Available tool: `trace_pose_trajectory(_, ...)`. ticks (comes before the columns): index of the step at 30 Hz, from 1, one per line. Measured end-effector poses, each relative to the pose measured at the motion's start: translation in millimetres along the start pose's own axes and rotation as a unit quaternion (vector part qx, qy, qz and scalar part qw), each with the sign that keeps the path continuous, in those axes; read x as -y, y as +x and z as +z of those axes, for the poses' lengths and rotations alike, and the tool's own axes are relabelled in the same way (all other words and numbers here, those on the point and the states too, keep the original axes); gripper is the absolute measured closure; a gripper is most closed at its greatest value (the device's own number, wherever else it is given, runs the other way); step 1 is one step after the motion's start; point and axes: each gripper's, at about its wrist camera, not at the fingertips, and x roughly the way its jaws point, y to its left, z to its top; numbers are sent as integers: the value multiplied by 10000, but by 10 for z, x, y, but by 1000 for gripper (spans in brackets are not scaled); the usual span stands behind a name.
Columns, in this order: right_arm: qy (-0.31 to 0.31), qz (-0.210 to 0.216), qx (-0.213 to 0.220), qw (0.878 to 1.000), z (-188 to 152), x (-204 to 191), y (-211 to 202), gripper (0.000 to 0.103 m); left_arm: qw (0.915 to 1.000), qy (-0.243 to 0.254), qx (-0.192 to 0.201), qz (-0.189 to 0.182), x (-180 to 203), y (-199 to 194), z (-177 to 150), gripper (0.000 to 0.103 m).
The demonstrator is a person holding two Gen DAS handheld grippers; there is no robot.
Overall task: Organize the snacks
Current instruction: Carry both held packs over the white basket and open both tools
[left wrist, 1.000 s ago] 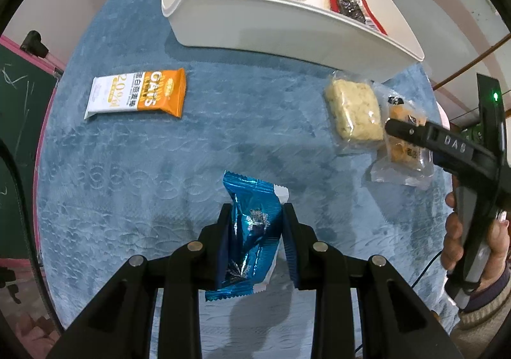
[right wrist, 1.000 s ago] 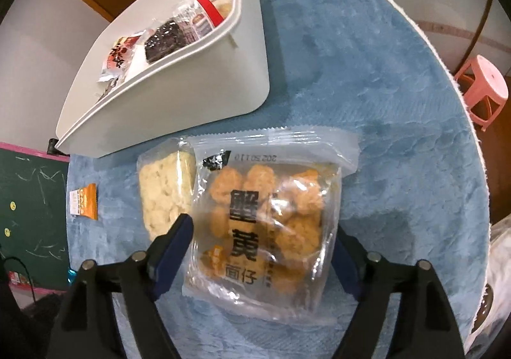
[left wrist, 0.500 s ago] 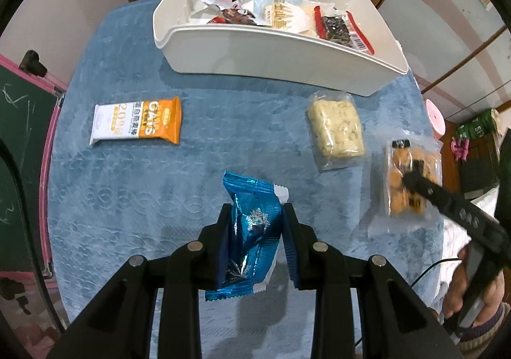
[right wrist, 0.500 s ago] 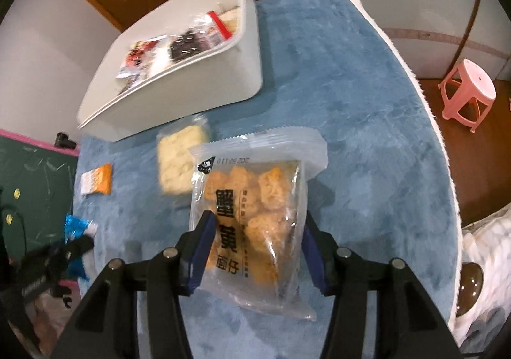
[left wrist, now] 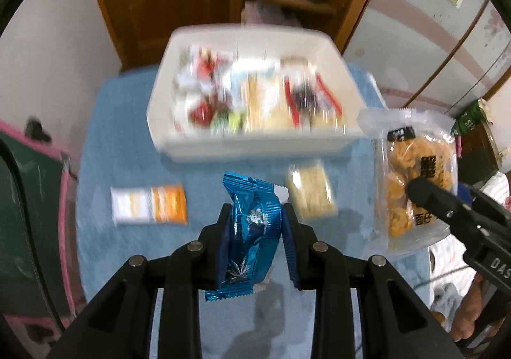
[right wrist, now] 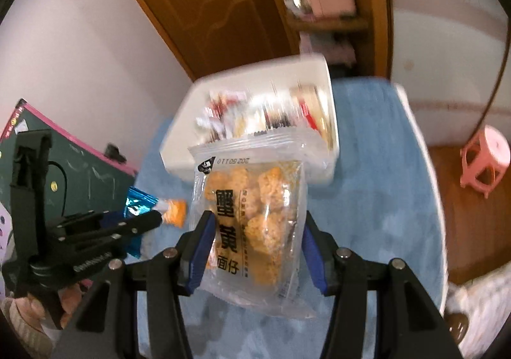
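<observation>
- Left gripper (left wrist: 255,240) clamps a blue foil packet (left wrist: 250,231), light and slippery, above the table.
- Right gripper (right wrist: 255,247) pinches a clear, crushable puff bag (right wrist: 252,218) mid-body, near the white bin (right wrist: 255,173).

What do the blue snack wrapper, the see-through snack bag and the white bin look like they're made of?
Blue wrapper: probably metallised foil film, since it is shiny, with crimped ridged ends. Clear bag: thin glossy plastic film; the orange pieces show through and it crinkles. White bin: likely moulded plastic, with smooth, plain walls and rounded corners, though blur hides the finish.
</observation>
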Motion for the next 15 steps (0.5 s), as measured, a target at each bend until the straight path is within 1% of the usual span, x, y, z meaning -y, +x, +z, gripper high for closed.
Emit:
trace_pose_trajectory(4,-162,-124,497,9986,408,-165,-119,50,9991,21,418,117,-16,-173,416,75)
trace_pose_trajectory(8,-197,-370,943,9947,825,-300,-179,50,9959,45,846,321,-54,-326,843,75)
trace_pose_trajectory(11,-152,-475,1148,9921,1080,-331,-185,49,9939,4,977,514,-93,-332,1129,75)
trace_pose_trajectory(15,-21,-590,1300,9898,1352,-304,-99,49,9933,-137,1012,546,-162,-251,1419,75)
